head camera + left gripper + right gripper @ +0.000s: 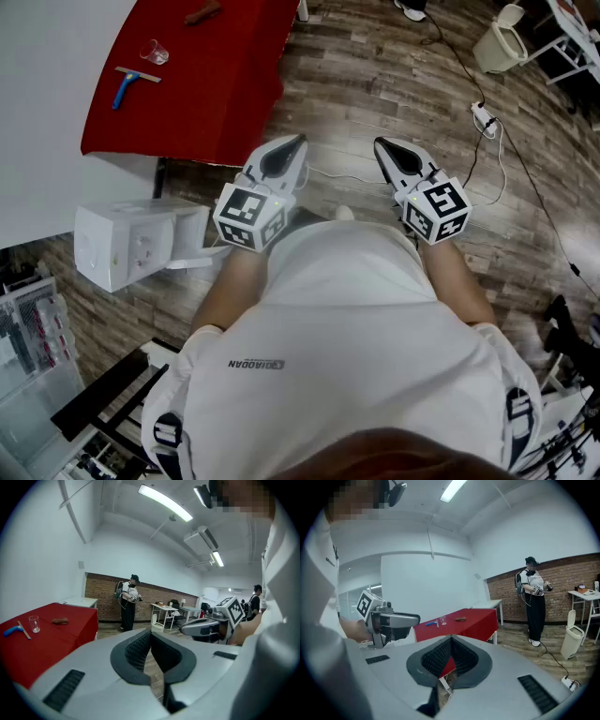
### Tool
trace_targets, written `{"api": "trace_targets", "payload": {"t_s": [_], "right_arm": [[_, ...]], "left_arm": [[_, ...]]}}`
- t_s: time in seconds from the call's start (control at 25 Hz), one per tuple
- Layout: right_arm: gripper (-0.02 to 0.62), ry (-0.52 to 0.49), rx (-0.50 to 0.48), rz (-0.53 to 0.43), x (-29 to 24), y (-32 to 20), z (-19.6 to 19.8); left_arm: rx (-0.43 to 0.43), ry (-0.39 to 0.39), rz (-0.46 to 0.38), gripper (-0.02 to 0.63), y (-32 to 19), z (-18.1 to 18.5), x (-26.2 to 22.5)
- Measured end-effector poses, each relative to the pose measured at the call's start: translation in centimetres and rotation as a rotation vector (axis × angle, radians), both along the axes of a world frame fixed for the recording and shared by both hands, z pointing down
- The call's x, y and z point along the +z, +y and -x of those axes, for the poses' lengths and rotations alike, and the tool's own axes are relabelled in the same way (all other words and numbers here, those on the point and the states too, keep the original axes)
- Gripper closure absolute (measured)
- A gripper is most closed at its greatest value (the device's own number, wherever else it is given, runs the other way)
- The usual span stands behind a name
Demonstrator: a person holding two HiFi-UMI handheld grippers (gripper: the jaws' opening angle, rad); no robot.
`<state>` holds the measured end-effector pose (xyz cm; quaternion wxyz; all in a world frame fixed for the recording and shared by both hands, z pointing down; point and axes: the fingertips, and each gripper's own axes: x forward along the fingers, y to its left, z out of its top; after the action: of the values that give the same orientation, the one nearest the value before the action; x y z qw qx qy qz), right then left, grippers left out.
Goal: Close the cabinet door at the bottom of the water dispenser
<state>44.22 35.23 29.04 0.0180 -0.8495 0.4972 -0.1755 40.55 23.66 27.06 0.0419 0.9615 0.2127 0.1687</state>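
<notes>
Holds left gripper and right gripper side by side above the wooden floor, both sets of jaws closed with nothing between them. Faces away from the white water dispenser, at the left beside the red desk; cannot make out its cabinet door from above.

Clear cup and blue squeegee on red table
</notes>
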Motion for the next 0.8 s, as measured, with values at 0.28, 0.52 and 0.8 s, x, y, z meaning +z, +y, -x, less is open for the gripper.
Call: {"api": "trace_targets", "payload": {"t_s": [0.28,0.52,0.8], "right_arm": [[0.574,-0.018,-0.013,0.002,0.4,-0.1,0.2],[0.574,-0.048,-0.012,-0.046,0.3,-0.1,0.3],[0.572,-0.034,-0.009,-0.035,0.5,0.1,0.3]], "left_arm": [[-0.001,0.005,-0.007,0.607,0.1,0.1,0.0],[-0.005,-0.022,0.017,0.607,0.2,0.0,0.4],[-0.029,-0.065,0.082,0.607,0.4,0.2,1.2]]}}
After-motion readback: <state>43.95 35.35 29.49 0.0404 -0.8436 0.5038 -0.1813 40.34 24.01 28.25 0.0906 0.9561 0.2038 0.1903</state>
